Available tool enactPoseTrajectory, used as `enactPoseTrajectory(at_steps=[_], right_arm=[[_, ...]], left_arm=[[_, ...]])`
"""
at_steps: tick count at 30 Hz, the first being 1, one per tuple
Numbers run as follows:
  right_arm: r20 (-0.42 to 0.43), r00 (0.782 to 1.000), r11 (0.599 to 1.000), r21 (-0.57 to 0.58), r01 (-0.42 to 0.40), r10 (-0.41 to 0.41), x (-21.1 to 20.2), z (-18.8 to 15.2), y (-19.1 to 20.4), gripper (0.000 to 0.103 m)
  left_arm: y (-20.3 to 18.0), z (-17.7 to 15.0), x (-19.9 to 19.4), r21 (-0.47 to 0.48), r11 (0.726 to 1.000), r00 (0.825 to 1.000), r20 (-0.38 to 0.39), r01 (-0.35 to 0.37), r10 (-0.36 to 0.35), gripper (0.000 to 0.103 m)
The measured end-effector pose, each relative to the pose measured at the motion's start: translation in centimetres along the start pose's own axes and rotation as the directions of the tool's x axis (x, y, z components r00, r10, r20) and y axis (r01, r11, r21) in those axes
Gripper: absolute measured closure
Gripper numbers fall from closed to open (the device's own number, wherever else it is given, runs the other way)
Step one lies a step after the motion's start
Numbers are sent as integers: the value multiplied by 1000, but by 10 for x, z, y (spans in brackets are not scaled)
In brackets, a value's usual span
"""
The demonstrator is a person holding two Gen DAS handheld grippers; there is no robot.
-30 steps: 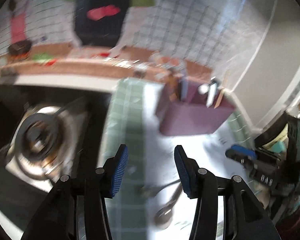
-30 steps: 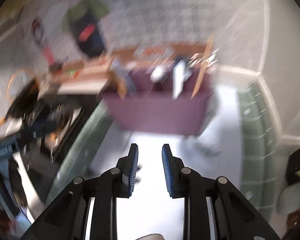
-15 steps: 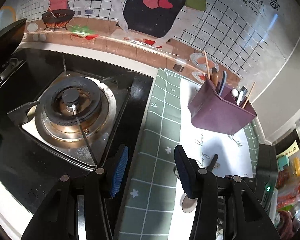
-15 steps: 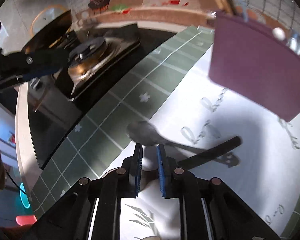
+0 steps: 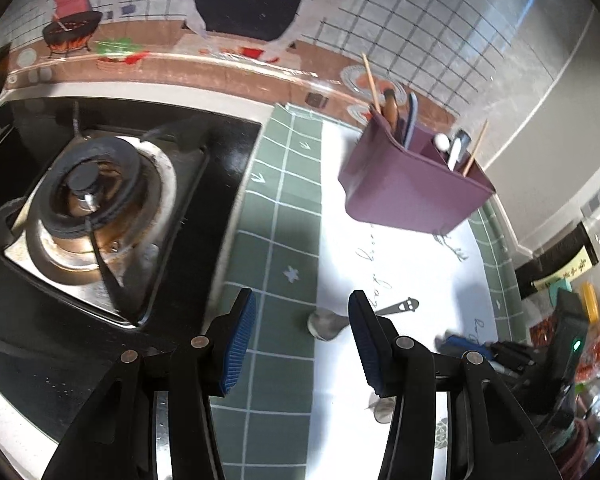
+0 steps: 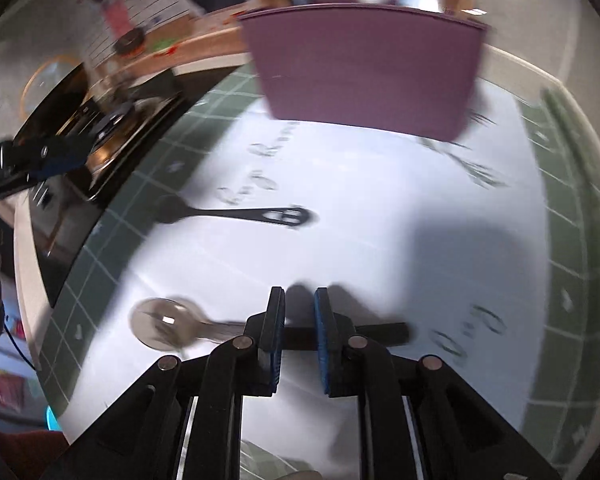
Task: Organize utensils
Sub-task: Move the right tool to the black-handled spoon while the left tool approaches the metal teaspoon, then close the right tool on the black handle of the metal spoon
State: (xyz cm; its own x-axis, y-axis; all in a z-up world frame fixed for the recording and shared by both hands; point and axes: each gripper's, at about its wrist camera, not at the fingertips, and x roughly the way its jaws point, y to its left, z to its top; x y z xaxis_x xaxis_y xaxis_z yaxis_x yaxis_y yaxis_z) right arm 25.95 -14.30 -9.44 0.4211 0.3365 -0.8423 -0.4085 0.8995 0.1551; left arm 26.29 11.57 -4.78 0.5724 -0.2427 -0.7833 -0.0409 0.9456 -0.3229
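Two spoons lie on the white and green mat (image 5: 284,208). The far spoon (image 5: 326,324) has a dark handle with a smiley cut-out (image 6: 284,216). Its bowl lies just beyond my left gripper (image 5: 302,304), which is open and holds nothing. The near spoon (image 6: 162,322) has a shiny bowl and a black handle that runs crosswise under my right gripper (image 6: 298,300). The right jaws stand at a narrow gap and are opening slightly; the pads do not press on the handle. The purple utensil holder (image 5: 412,192) (image 6: 364,72) stands behind, with chopsticks and other utensils in it.
A gas stove (image 5: 92,200) sits left of the mat, its black edge close to my left fingers. Tiled wall behind. Packets and a dark box (image 5: 572,256) crowd the right edge. My right gripper's body (image 5: 564,344) shows at the lower right.
Both grippers have dropped closer to the mat. The far spoon's bowl now lies just ahead of the left fingers. The right jaws have narrowed and now hang over the near spoon's handle.
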Motion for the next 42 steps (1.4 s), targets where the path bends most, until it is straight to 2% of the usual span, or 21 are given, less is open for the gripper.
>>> enactPoseTrajectory(at_steps=[5,10,13,16,22,26,29,34,39,42], right_arm=[[53,999,996,84,-17,12,-23,-7,-25,80],[9,999,995,93,-39,38,-27,-14,-22,79],[-39,992,989,94,-112,116,-21,-21,-8,79],[-61,987,986,90,-142,148,-16,-24,2,79],[-52,981,966,191,-175,188,-2,-16,-9,80],[-21,986,959,238,-154,163,7,-2,-10,80],[-12,995,973,212,-95,100,16,14,1,79],[2,999,998,53,34,-34,30,32,36,69],[16,988,982,-107,157,-156,38,33,62,66],[10,990,984,-115,138,-138,33,27,57,67]], left_arm=[[-13,-8,8,35,999,999,-44,28,-27,54],[-19,-15,12,49,998,997,-66,40,-37,54],[-16,-12,11,32,999,998,-58,32,-30,54],[-12,-10,6,21,999,999,-46,24,-23,54],[-1,-9,0,3,1000,999,-32,9,-9,54],[3,-9,-1,-11,1000,999,-31,4,-4,54],[4,-9,-1,-8,1000,999,-33,6,-6,54],[2,-10,0,7,1000,999,-37,1,0,54],[-2,-10,4,16,1000,999,-52,3,-3,54],[-6,-11,8,23,1000,998,-66,9,-7,54]])
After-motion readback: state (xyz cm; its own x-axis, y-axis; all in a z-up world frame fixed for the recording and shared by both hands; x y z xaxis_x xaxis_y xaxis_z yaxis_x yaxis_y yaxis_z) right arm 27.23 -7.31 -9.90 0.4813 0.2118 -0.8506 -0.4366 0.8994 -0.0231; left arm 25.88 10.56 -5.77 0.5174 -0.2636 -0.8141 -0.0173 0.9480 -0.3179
